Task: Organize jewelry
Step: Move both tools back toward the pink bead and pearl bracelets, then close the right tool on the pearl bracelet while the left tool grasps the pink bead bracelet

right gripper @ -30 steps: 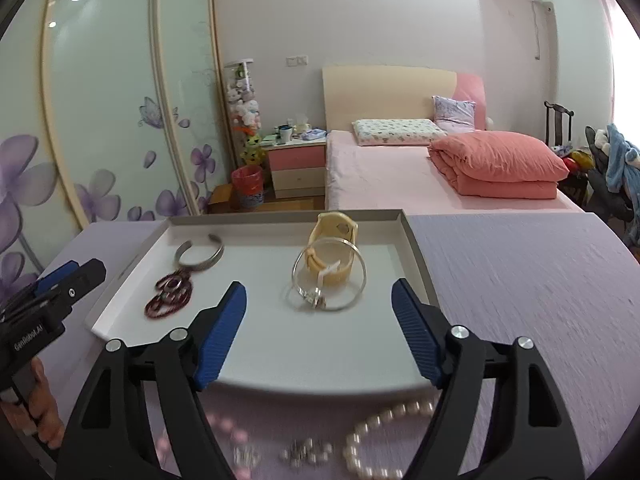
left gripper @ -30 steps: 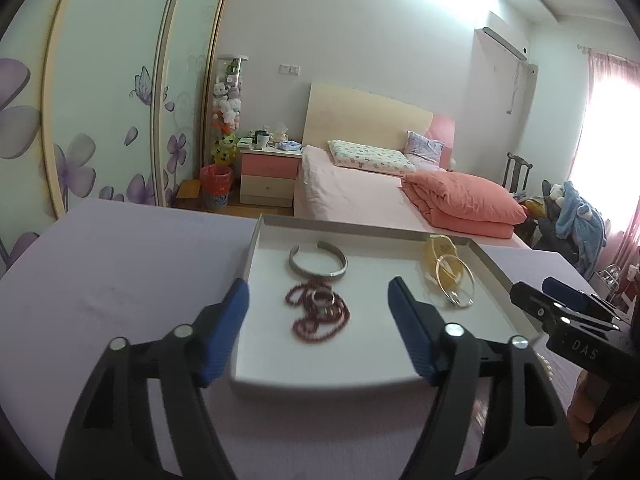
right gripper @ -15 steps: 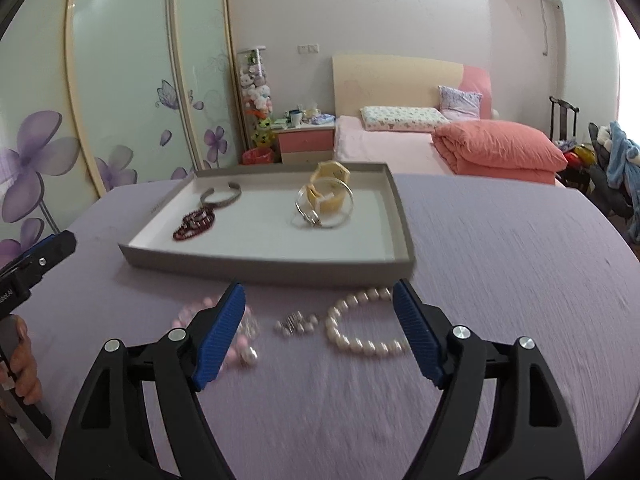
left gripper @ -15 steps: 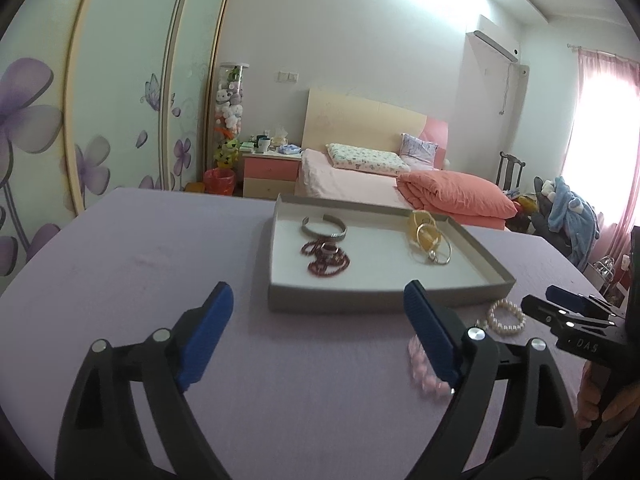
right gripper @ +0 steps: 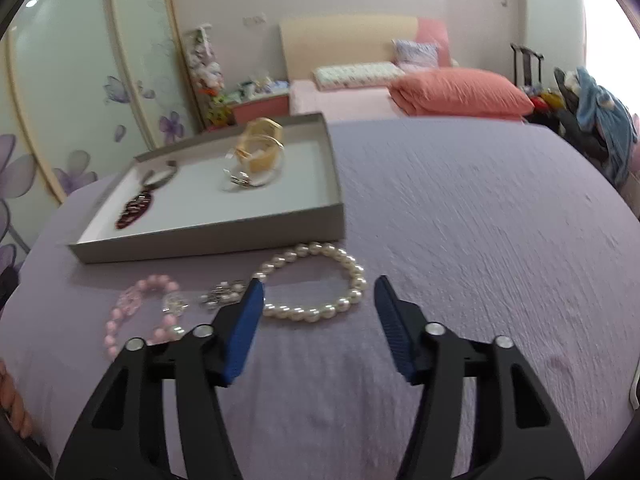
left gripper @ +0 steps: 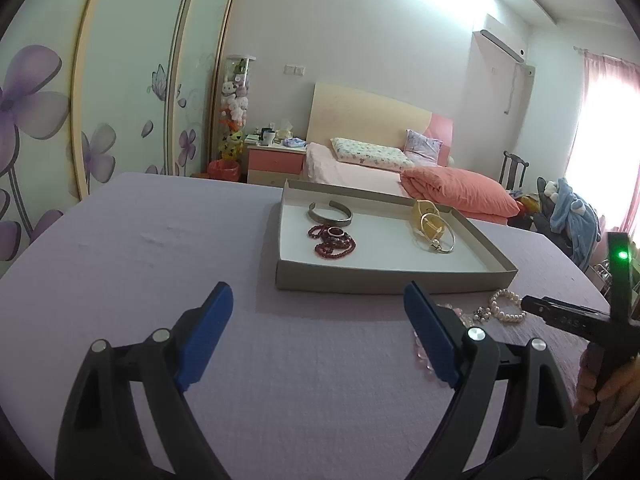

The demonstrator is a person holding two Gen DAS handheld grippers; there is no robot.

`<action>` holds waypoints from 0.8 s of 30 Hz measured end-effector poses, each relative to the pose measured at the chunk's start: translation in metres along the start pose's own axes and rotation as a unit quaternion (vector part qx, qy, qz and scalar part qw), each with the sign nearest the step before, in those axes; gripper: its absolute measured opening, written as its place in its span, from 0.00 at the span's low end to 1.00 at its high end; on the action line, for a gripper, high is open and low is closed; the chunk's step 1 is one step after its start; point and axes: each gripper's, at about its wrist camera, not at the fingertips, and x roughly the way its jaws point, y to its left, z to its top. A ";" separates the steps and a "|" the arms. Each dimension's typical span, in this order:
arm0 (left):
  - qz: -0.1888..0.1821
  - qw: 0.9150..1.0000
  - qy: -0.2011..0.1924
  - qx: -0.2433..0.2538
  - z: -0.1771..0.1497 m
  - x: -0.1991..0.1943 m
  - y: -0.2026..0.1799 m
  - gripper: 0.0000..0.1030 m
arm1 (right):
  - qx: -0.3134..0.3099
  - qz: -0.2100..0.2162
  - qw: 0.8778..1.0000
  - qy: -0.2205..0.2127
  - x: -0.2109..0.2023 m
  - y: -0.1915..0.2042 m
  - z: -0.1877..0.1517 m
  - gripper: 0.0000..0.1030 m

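Now we hold both grippers with jaws apart and nothing in them: the right (right gripper: pixel 318 290) hangs over the pearls (right gripper: pixel 320 282), which lie on the cloth (right gripper: pixel 460 220) just beside the tray (right gripper: pixel 208 242). Our left (left gripper: pixel 318 296) hangs over bare cloth, short of the tray.

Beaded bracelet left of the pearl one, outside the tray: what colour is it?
Pale pink, with some clear beads; the pink bracelet shows best in the right wrist view.

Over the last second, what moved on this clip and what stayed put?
Both claws pulled back from the tray, toward the person. The right claw has swung down over the pearl bracelet, open around it without touching it. The left claw hovers open, empty. Nothing was gripped or released; the tray's jewelry and the loose pink bracelet stayed in place.
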 end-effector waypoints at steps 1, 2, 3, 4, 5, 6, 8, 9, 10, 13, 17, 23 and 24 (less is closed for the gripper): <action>-0.001 1.000 -0.002 0.001 -0.001 -0.002 0.001 0.83 | 0.005 -0.004 1.000 0.006 0.004 -0.001 0.001 0.47; -0.001 1.000 -0.004 0.002 -0.001 -0.002 0.001 0.83 | 0.007 -0.008 1.000 0.010 0.006 -0.003 0.002 0.46; -0.001 1.000 -0.005 0.003 -0.001 -0.003 0.001 0.83 | 0.009 -0.012 1.000 0.014 0.009 -0.003 0.003 0.44; -0.001 1.000 -0.005 0.004 -0.001 -0.003 0.000 0.83 | 0.010 -0.016 1.000 0.017 0.011 -0.004 0.004 0.42; -0.001 1.000 -0.004 0.004 -0.001 -0.002 0.000 0.83 | 0.011 -0.019 1.000 0.021 0.013 -0.004 0.004 0.41; -0.002 1.000 -0.003 0.004 -0.001 -0.002 0.001 0.83 | 0.012 -0.024 0.999 0.025 0.016 -0.004 0.004 0.40; -0.002 1.000 -0.003 0.004 0.000 -0.002 0.001 0.83 | 0.013 -0.032 0.999 0.042 0.022 -0.005 0.005 0.37; -0.002 1.000 -0.002 0.003 0.000 -0.001 0.001 0.83 | 0.009 -0.036 0.998 0.040 0.021 -0.005 0.006 0.34; -0.002 1.000 -0.002 0.003 0.000 -0.001 0.001 0.83 | 0.003 -0.044 0.998 0.043 0.022 -0.004 0.006 0.25; -0.002 1.000 -0.003 0.003 0.000 -0.001 0.000 0.83 | -0.005 -0.048 0.998 0.043 0.020 -0.007 0.003 0.10; -0.003 1.000 -0.002 0.004 0.000 -0.002 0.000 0.83 | -0.014 -0.038 0.998 0.045 0.009 -0.009 -0.006 0.10; -0.009 1.000 0.003 0.013 -0.004 -0.002 -0.007 0.83 | -0.017 -0.027 0.998 0.047 -0.014 -0.015 -0.026 0.10; -0.011 1.000 0.004 0.014 -0.004 -0.002 -0.009 0.83 | -0.018 -0.026 0.998 0.047 -0.017 -0.015 -0.029 0.10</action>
